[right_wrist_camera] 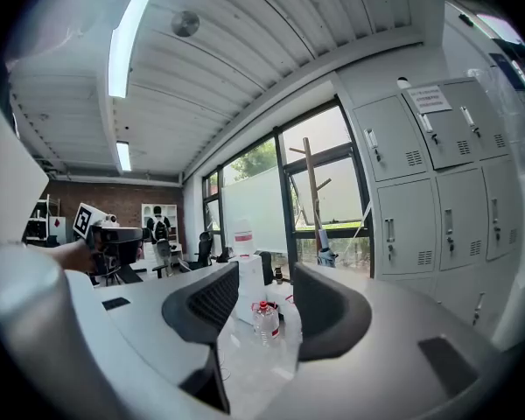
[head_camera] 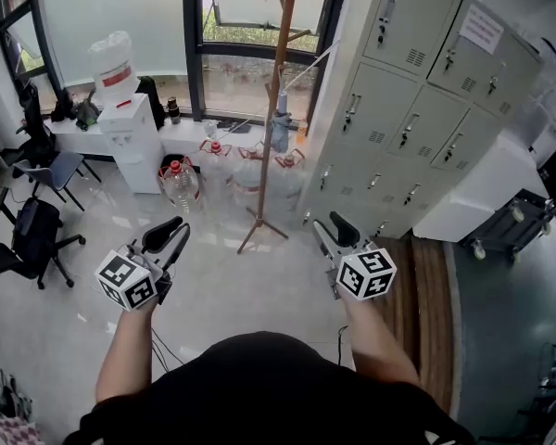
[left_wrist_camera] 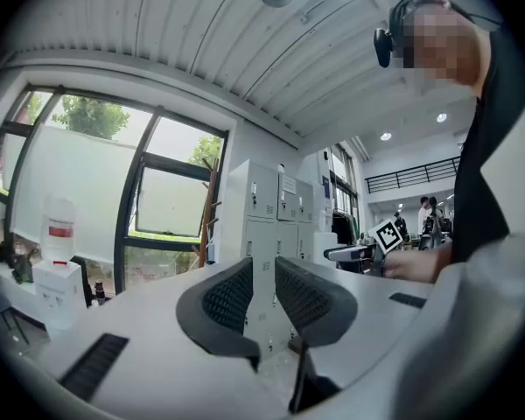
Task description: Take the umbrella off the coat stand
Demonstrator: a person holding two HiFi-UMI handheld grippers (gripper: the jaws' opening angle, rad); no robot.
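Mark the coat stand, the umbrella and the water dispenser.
coat stand (head_camera: 284, 35), head view, on the upper part of its wooden pole.
umbrella (head_camera: 279, 130), head view, on its folded body hanging against the pole.
water dispenser (head_camera: 134, 146), head view, on its white front.

Your coat stand (head_camera: 264, 185) runs off the head view's top edge, so its upper pegs are lost. The bluish bundle (head_camera: 280, 130) hanging on it, possibly the umbrella, is too small to confirm.
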